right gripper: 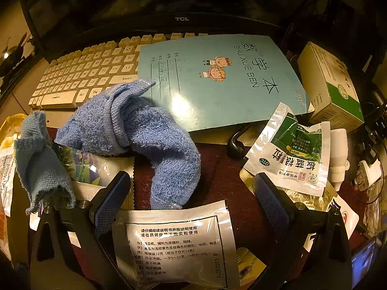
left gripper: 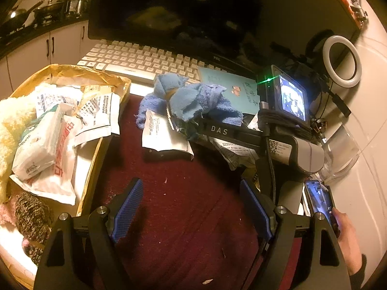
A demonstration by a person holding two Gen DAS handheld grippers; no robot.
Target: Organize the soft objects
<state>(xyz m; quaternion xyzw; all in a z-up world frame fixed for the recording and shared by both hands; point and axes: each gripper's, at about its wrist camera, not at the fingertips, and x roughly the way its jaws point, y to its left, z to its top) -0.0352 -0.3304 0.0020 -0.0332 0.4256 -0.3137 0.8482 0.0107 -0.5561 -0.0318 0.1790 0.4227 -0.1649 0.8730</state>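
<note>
A crumpled blue towel (left gripper: 193, 99) lies on the dark red cloth in front of the keyboard; in the right wrist view it (right gripper: 145, 133) lies just ahead of my fingers. A white medicine sachet (right gripper: 179, 244) lies between the right gripper's open jaws. My right gripper (right gripper: 191, 198) is open and holds nothing. My left gripper (left gripper: 191, 207) is open and empty above the red cloth (left gripper: 183, 217). The right gripper's body (left gripper: 266, 140) reaches in from the right toward the towel. A cardboard box (left gripper: 113, 79) at left holds sachets, a yellow fluffy cloth (left gripper: 9, 130) and a brown knit item (left gripper: 31, 217).
A white keyboard (left gripper: 145, 60) and a dark monitor (left gripper: 193, 12) stand behind. A light blue exercise book (right gripper: 217, 79) lies on the keyboard. A green sachet (right gripper: 292, 152), a medicine box (right gripper: 331, 84) and a small white bottle (right gripper: 338, 154) lie at right. A ring light (left gripper: 343, 60) stands far right.
</note>
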